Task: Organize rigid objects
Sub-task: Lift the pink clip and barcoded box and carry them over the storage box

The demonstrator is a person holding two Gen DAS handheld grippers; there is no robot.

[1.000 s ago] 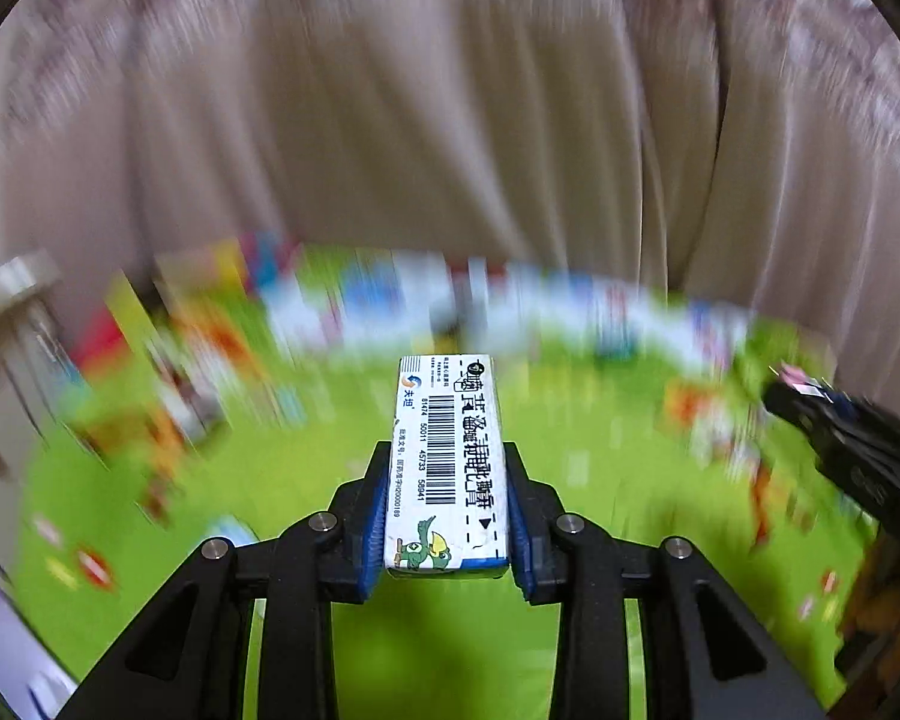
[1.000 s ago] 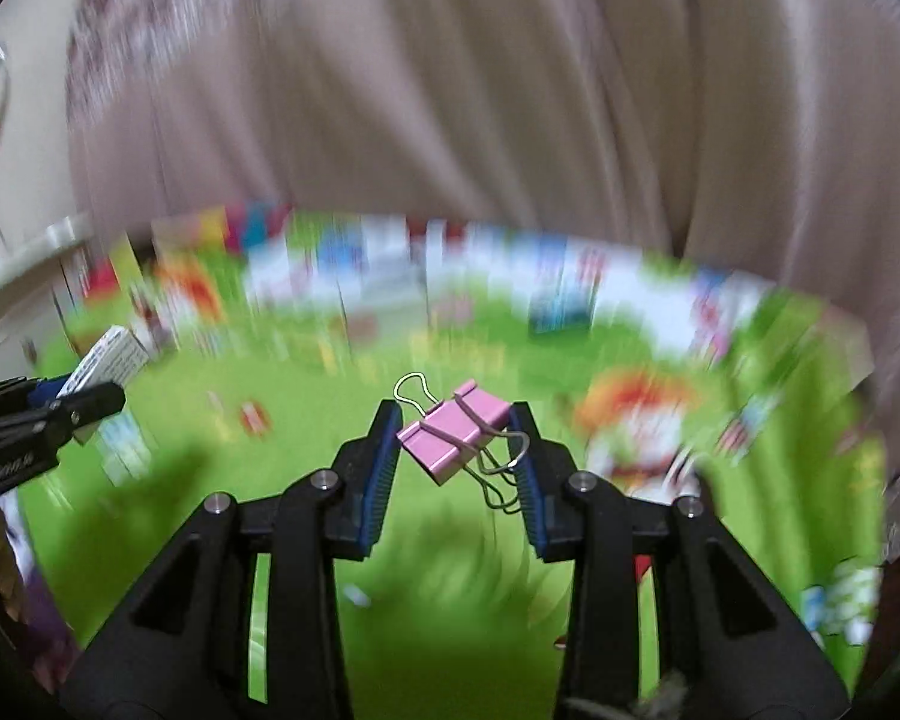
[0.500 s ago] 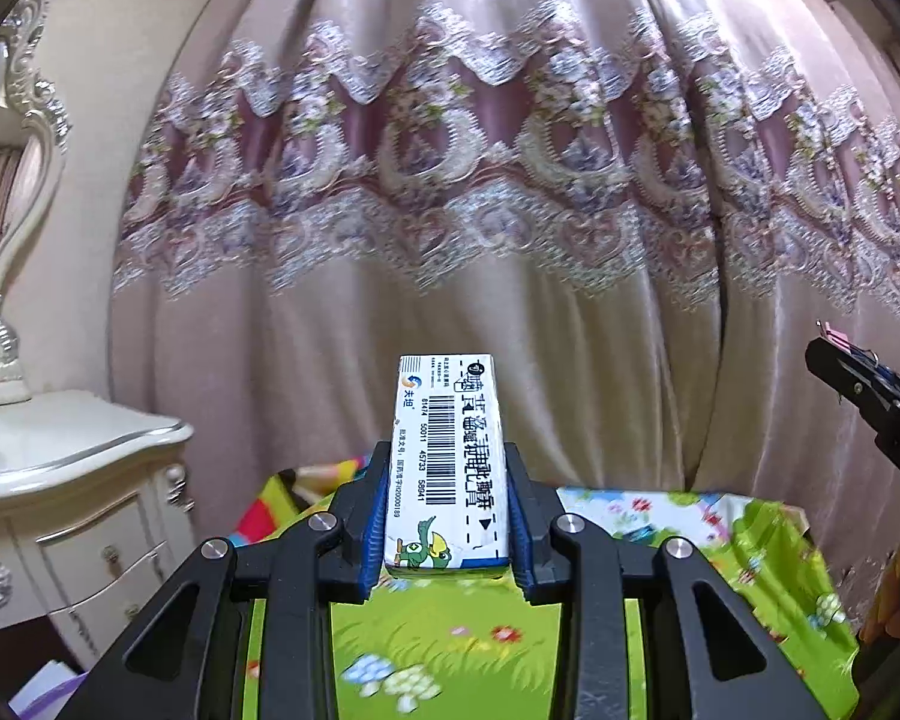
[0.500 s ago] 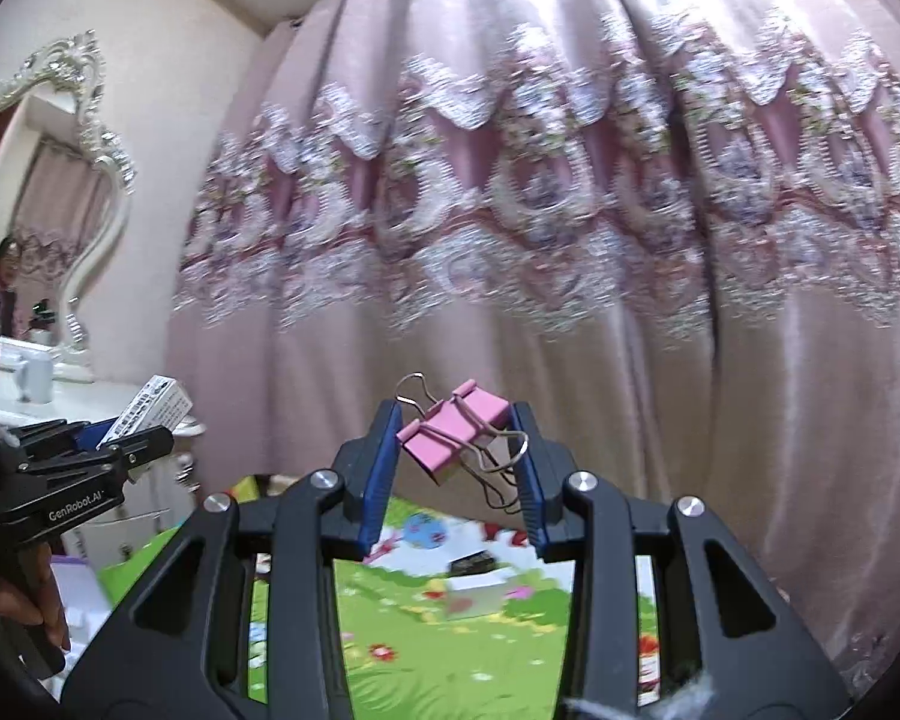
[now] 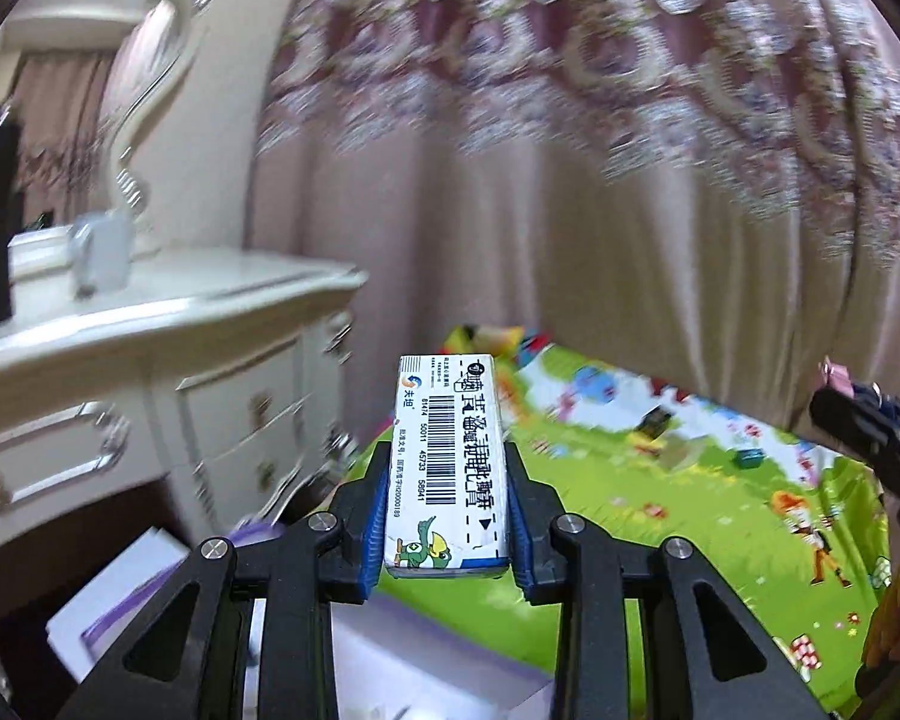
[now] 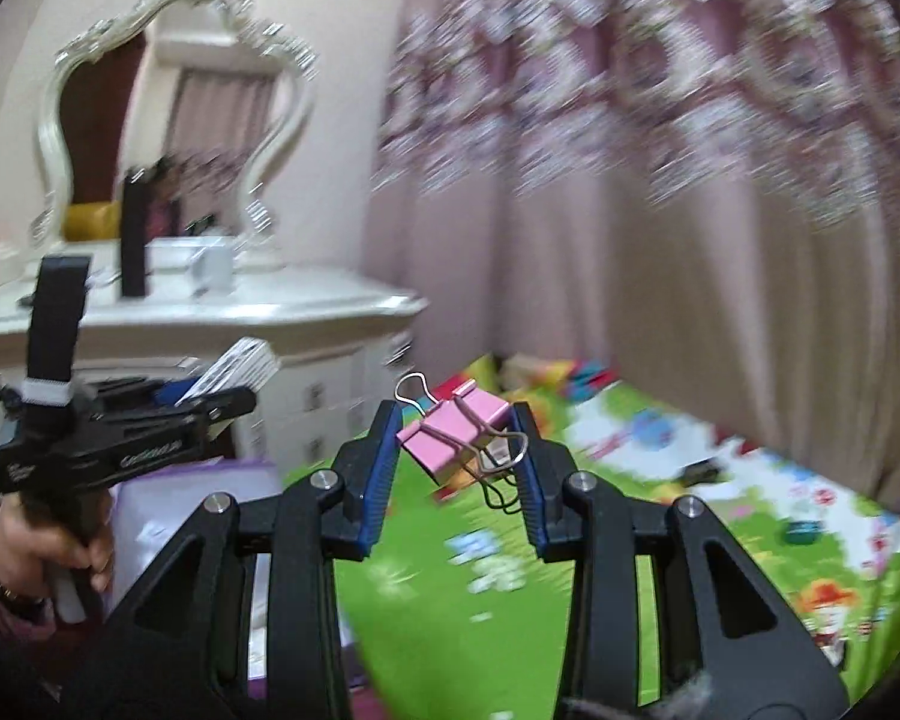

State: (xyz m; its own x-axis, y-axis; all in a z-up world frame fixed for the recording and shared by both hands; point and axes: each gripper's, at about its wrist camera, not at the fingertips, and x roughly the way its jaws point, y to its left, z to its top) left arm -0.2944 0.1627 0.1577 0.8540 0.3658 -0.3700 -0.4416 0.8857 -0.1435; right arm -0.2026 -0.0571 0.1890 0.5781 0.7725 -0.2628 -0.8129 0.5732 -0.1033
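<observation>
left gripper [image 5: 449,504] clamps small box [image 5: 447,468], dresser edge [image 5: 330,285] left of fingers | right gripper [image 6: 459,459] pinches pink binder clip [image 6: 453,435], open mat [image 6: 720,480] ahead

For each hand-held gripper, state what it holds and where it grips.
Left hand-held gripper: small box, by its long sides. Right hand-held gripper: pink binder clip, across its body.

Pink embroidered curtain [image 5: 600,192], white dresser [image 5: 168,324] with ornate mirror [image 6: 168,96], green cartoon mat [image 5: 720,480] underfoot.

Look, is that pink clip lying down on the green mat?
No, the pink clip is up in the air, pinched between the right tongs above the green mat.
</observation>
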